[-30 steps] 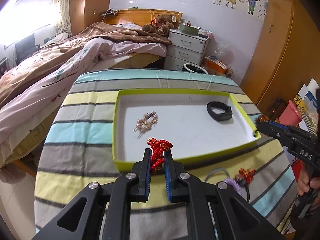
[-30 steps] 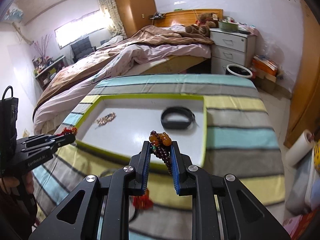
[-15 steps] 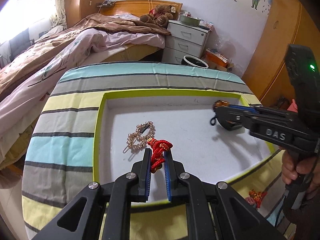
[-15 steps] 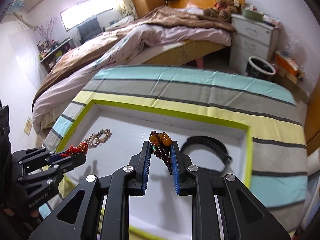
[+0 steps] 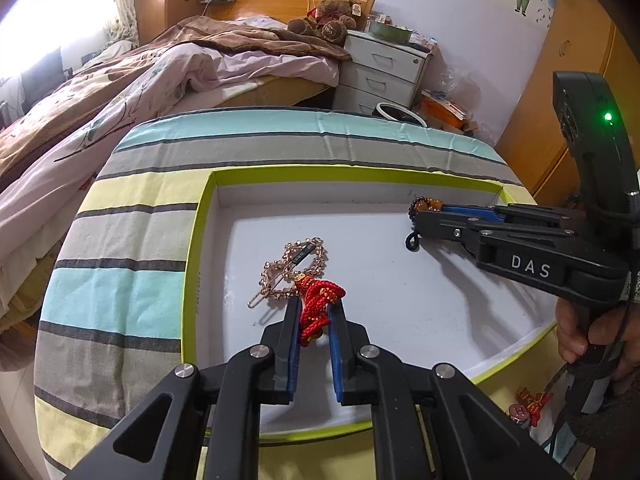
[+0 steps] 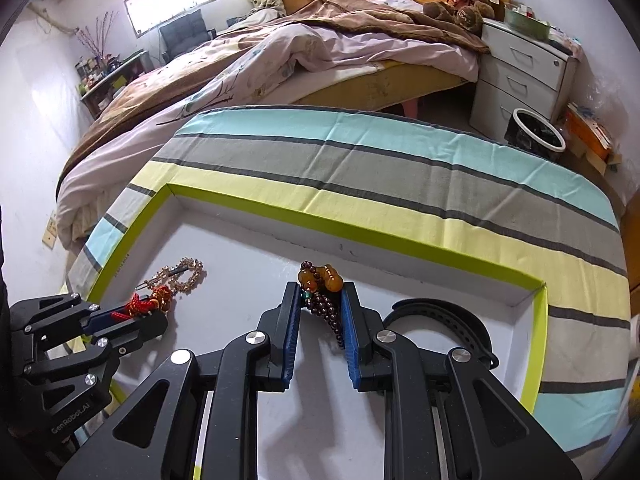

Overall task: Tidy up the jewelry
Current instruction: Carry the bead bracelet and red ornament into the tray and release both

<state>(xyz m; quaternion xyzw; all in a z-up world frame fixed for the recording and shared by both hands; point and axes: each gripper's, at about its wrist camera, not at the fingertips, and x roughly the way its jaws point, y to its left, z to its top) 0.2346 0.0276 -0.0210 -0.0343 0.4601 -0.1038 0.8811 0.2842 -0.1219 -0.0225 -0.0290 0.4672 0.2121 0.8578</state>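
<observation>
A white tray with a lime-green rim [image 5: 200, 216] [image 6: 360, 236] lies on the striped table. My left gripper [image 5: 316, 306] [image 6: 156, 304] is shut on a red knotted cord ornament [image 5: 318, 300] and holds it over the tray's left part, just beside a gold beaded hair clip [image 5: 294, 270] [image 6: 180, 274]. My right gripper [image 6: 320, 290] [image 5: 416, 216] is shut on a dark bead bracelet with amber beads [image 6: 322, 280], over the tray's far right part. A black wristband [image 6: 440, 314] lies in the tray beside my right gripper.
Another red ornament [image 5: 530, 402] lies on the striped cloth [image 5: 120, 280] outside the tray's near right edge. A bed [image 6: 280, 60], a white drawer cabinet [image 6: 520, 76] and a bin [image 6: 536, 136] stand beyond the table.
Both grippers have moved forward from the table's near edge to over the tray, each still holding its piece. The left one now sits right beside the gold hair clip.
</observation>
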